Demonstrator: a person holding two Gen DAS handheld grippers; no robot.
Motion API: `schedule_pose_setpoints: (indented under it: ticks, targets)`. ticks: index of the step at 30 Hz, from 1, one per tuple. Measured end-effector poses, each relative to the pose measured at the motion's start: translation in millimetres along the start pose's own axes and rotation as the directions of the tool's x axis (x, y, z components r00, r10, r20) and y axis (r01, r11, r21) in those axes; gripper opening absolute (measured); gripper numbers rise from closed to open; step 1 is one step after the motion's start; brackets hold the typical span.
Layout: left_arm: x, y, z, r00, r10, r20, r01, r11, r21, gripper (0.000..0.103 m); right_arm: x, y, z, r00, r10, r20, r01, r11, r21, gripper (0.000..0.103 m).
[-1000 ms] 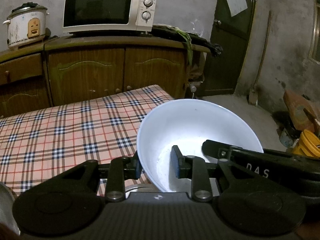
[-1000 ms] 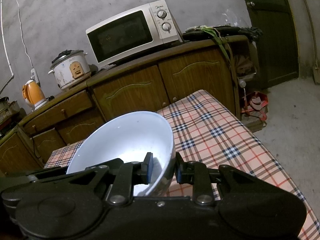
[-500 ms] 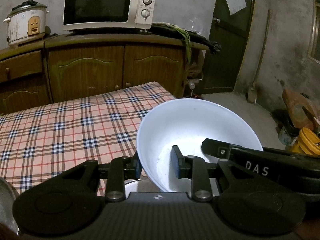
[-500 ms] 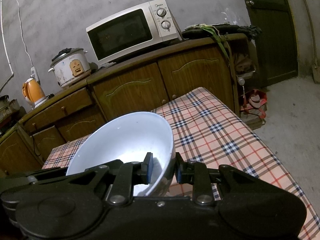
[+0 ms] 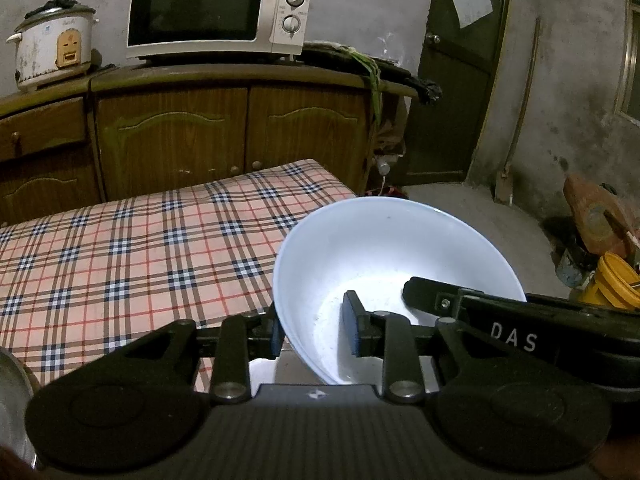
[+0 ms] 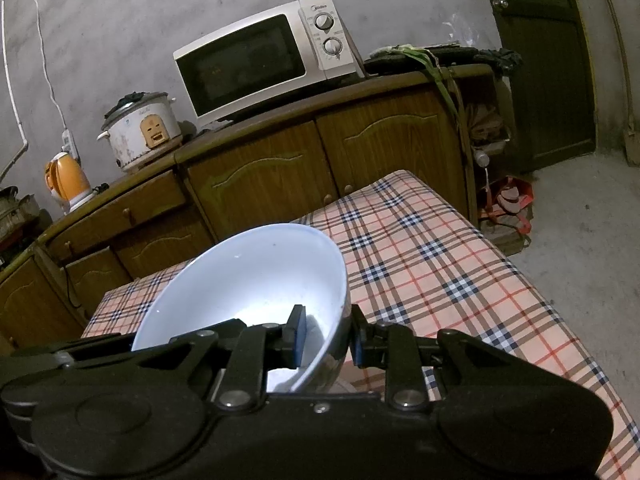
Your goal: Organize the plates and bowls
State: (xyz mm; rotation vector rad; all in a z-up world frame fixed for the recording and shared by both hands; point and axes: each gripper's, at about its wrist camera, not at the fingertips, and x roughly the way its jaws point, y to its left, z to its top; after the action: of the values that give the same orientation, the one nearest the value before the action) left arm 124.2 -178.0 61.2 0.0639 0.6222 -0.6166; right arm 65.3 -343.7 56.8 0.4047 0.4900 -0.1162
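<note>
A plain home kitchen here: white microwave oven (image 5: 218, 10) and worn white rice cooker (image 5: 52, 54) atop brown wooden cabinets (image 5: 224, 132), orange electric kettle (image 6: 68, 180), check-clothed bench (image 5: 132, 240), bare concrete walls.

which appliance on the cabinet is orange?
The kettle, far left, past the white rice cooker and the microwave.

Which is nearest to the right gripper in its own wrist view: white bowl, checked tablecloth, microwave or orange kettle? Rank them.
From the right gripper:
1. White bowl, rim clamped between its fingers.
2. Checked tablecloth, underneath and ahead.
3. Microwave, on the cabinet ahead.
4. Orange kettle, far left.
</note>
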Motion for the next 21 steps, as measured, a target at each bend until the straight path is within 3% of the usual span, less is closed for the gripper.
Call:
schedule_pose_setpoints:
  ticks: [21]
  targets:
    - [1.2,1.1,-12.2,0.999,-0.002,-0.034,0.001,1.0,-0.01,0.028,0.7,3.0,-7.6,0.999,-0.012,-0.039,0.012,1.0,0.003,0.03]
